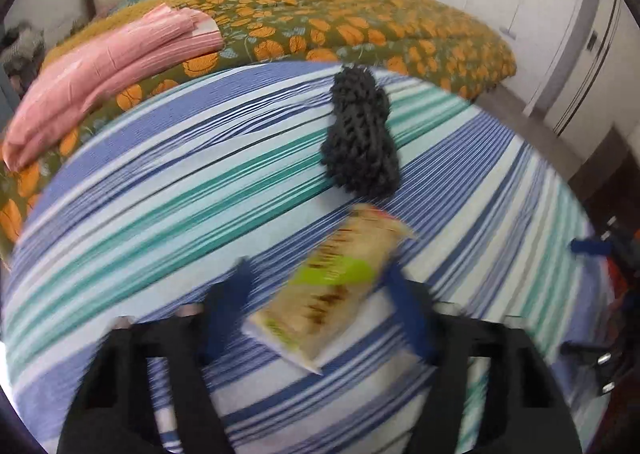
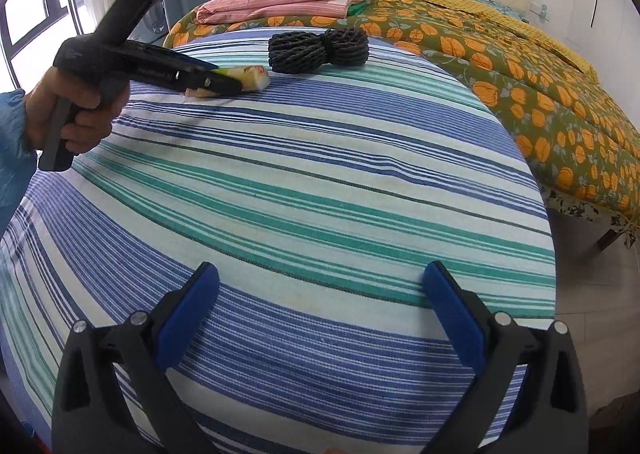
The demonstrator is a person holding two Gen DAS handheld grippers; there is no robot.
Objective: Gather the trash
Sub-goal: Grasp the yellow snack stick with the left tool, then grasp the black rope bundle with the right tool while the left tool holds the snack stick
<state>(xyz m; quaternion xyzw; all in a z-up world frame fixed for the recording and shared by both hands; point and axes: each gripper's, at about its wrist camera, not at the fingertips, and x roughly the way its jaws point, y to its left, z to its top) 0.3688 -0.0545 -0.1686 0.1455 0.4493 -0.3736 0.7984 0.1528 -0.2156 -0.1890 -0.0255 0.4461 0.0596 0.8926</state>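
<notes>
Left gripper [image 1: 316, 294], crinkly beige wrapper [image 1: 332, 290] between

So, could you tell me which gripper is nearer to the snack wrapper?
Left. The left gripper straddles the snack wrapper; the right gripper hangs open over bare striped cloth, well short of it.

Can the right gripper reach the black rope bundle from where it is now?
Probably yes. The right gripper is open and empty, and only bare striped sheet lies between it and the rope bundle. The left gripper, at the snack wrapper, is off to the side.
</notes>
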